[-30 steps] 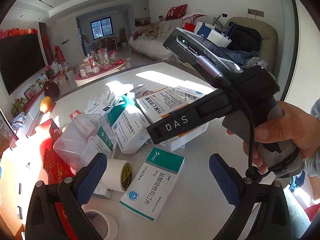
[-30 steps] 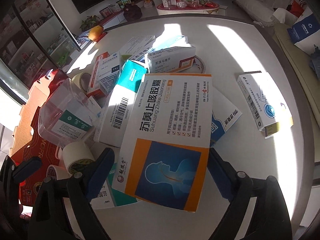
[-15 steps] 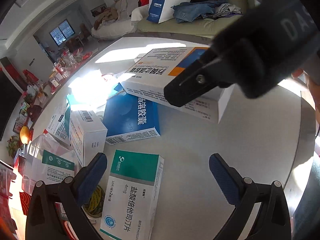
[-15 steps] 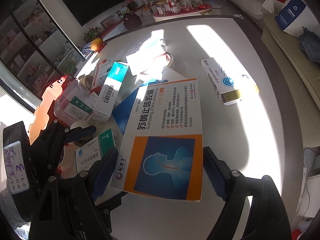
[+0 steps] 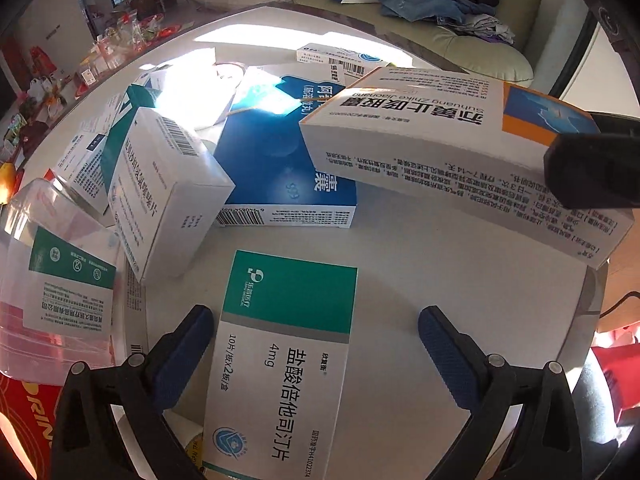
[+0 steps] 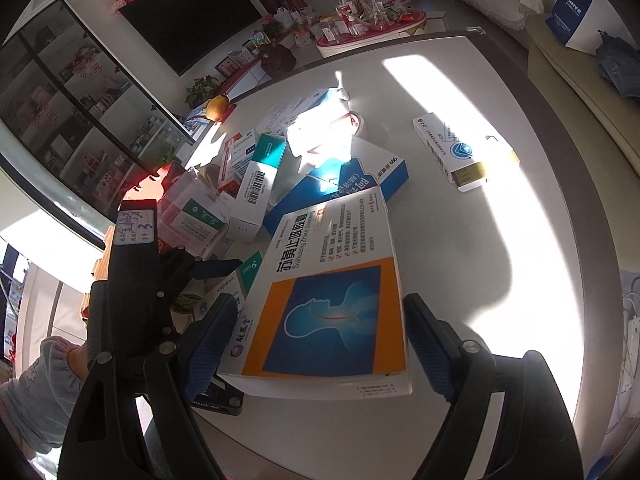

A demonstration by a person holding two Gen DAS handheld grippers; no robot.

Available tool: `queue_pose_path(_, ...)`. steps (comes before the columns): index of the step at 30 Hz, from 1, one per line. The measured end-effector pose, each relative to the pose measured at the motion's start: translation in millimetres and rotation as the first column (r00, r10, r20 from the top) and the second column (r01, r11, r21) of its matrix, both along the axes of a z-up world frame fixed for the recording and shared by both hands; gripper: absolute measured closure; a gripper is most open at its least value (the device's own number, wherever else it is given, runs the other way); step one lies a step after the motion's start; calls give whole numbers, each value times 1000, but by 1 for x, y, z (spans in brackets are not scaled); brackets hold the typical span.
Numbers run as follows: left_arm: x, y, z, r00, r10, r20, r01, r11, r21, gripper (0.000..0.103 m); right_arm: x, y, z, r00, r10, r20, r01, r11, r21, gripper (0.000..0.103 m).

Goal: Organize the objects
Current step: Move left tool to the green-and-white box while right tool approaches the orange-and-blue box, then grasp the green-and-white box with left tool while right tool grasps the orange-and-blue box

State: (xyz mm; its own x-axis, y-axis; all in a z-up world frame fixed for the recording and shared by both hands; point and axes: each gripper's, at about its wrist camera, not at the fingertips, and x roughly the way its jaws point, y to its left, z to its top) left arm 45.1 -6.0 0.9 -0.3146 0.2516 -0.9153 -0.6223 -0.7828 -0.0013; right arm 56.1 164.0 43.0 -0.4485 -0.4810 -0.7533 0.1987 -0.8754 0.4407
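A large white and orange medicine box (image 6: 324, 292) with a blue throat picture sits between the pads of my right gripper (image 6: 320, 336), which is shut on it and holds it above the table; it also shows in the left wrist view (image 5: 460, 152). My left gripper (image 5: 316, 340) is open, its pads on either side of a green and white medicine box (image 5: 280, 360) lying flat on the white round table (image 5: 420, 272). The left gripper shows in the right wrist view (image 6: 132, 280), low at the left.
A blue box (image 5: 276, 168), a tilted white box with a barcode (image 5: 160, 192) and a clear plastic container (image 5: 52, 276) crowd the table's left. A lone white box (image 6: 460, 152) lies at the far right. A sofa (image 5: 460, 32) stands behind the table.
My right gripper has lifted the orange box off the pile and drawn it back toward the near table edge. My left gripper has dropped lower over the green and white box.
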Motion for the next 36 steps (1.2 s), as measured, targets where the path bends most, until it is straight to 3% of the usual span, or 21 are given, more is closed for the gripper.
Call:
queue_pose_path(1,2,1,1,1000,1,-2,-1,1000,6,2,2,1,0,1000,-6,-1,6,1000,-3,19)
queue_pose_path(2,5,2,3,1000,2,-13,-2,1000,14,12,4,2,0,1000,-13,-4,13,1000,-3,20)
queue_pose_path(3,4,3,7,1000,4,-27,-3,1000,29,27,6,3,-1,1000,-19,-5,19,1000,3,20)
queue_pose_path(5,4,-1,12,999,28,-19,-26,997,73,40,8,2,-4,1000,-27,-2,27,999,25,20)
queue_pose_path(7,2,-10,14,997,81,16,-83,986,146,41,12,2,-6,999,-38,-8,38,998,55,20)
queue_pose_path(10,-2,-23,21,989,146,9,-144,964,224,41,20,9,-4,998,-62,-33,62,998,22,21)
queue_pose_path(11,3,-29,25,987,160,9,-156,952,261,41,23,13,-2,996,-72,-43,73,997,7,27)
queue_pose_path(12,7,-32,30,985,170,5,-164,944,288,41,26,18,0,995,-82,-47,82,997,-13,65)
queue_pose_path(15,22,-40,47,979,200,-28,-179,921,346,41,28,35,-8,993,-117,19,119,980,-157,70)
queue_pose_path(17,30,-43,53,974,225,-35,-196,906,375,41,25,37,-20,991,-120,67,129,980,-154,69)
queue_pose_path(19,33,-43,51,972,234,-29,-206,902,381,41,24,35,-32,988,-101,113,120,977,-176,44)
queue_pose_path(20,32,-44,47,971,240,-20,-216,903,371,41,22,32,-37,987,-91,133,112,981,-158,15)
queue_pose_path(21,31,-42,42,970,244,-8,-225,906,360,41,21,27,-39,987,-75,144,93,988,-122,4)
queue_pose_path(25,28,-40,28,966,256,11,-247,917,313,42,23,-4,-31,996,-11,91,5,998,70,4)
queue_pose_path(29,29,-37,14,957,288,30,-287,930,232,42,21,-46,-34,995,65,76,-83,960,268,4)
queue_pose_path(32,33,-40,9,950,312,10,-308,933,183,41,17,-51,-45,994,42,102,-71,951,300,4)
queue_pose_path(36,41,-33,6,950,307,-55,-304,951,48,27,20,-52,-53,993,48,109,-85,927,366,4)
